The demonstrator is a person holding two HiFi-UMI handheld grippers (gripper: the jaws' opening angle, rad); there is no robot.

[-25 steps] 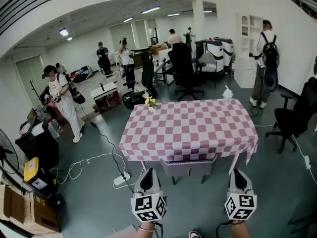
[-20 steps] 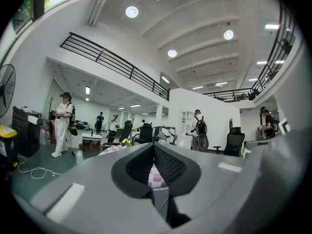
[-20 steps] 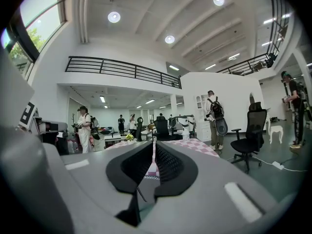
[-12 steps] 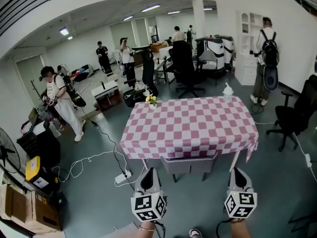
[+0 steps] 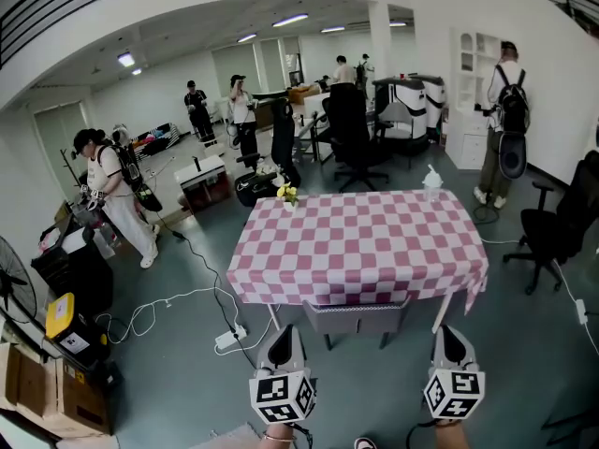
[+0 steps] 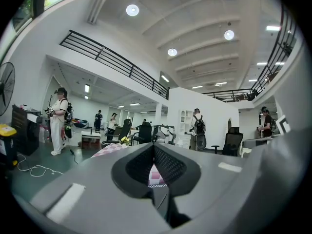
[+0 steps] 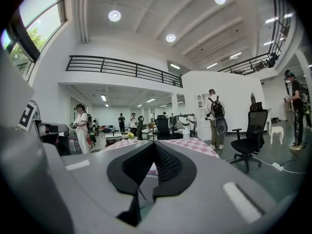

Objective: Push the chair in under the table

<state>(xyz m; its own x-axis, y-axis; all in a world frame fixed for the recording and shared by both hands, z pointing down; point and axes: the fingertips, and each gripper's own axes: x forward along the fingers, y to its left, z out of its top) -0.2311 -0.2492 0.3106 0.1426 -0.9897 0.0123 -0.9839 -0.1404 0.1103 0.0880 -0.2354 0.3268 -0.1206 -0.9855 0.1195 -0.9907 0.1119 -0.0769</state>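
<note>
A table under a pink-and-white checked cloth [image 5: 360,241] stands in the middle of the head view. A grey chair [image 5: 356,315] sits pushed under its near edge, and only the backrest and legs show. My left gripper [image 5: 284,329] hovers just in front of the chair's left side, shut and empty. My right gripper [image 5: 448,329] hangs off the table's near right corner, also shut on nothing. Neither touches the chair. In the left gripper view the jaws [image 6: 153,146] meet, with the checked cloth [image 6: 155,175] showing beyond them. The right gripper view shows its jaws [image 7: 155,143] closed too.
Small yellow flowers [image 5: 285,195] and a white bottle [image 5: 430,178] stand on the table's far edge. A power strip with cables [image 5: 229,338] lies on the floor at left. A black office chair [image 5: 552,232] is at right, cardboard boxes [image 5: 56,396] at lower left. Several people stand around the room.
Both grippers have drawn back a touch toward me. The chair and table have not moved. The person at far left has shifted slightly.
</note>
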